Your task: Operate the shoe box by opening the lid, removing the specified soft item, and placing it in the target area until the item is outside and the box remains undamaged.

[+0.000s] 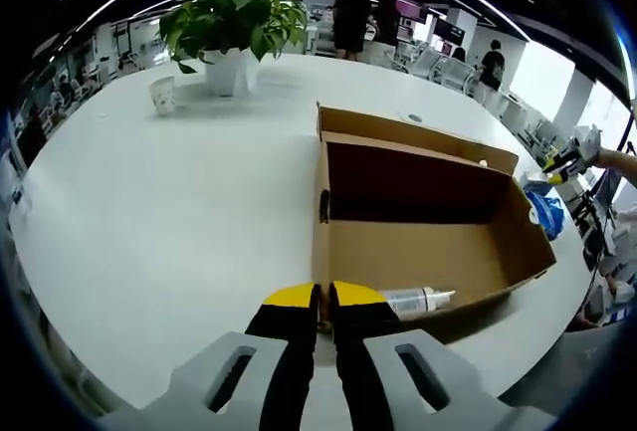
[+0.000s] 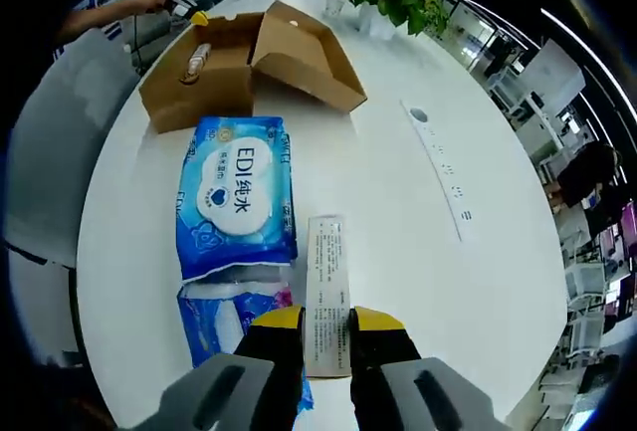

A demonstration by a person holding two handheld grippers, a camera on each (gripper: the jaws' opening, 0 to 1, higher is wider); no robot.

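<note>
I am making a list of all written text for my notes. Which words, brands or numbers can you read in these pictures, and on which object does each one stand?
"EDI" with two Chinese characters, "纯水", on the blue wipes pack.
Narrow white box in the right gripper: printed lines, too small to read.
Second blue pack: print not legible.
Bottle in the shoe box, near the left gripper: no readable label.

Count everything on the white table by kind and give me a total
Shoe box: 1
Blue wipes packs: 2
Narrow printed carton in the right tool: 1
Tube in the box: 1
Potted plant: 1
Paper cup: 1
Total: 7
</note>
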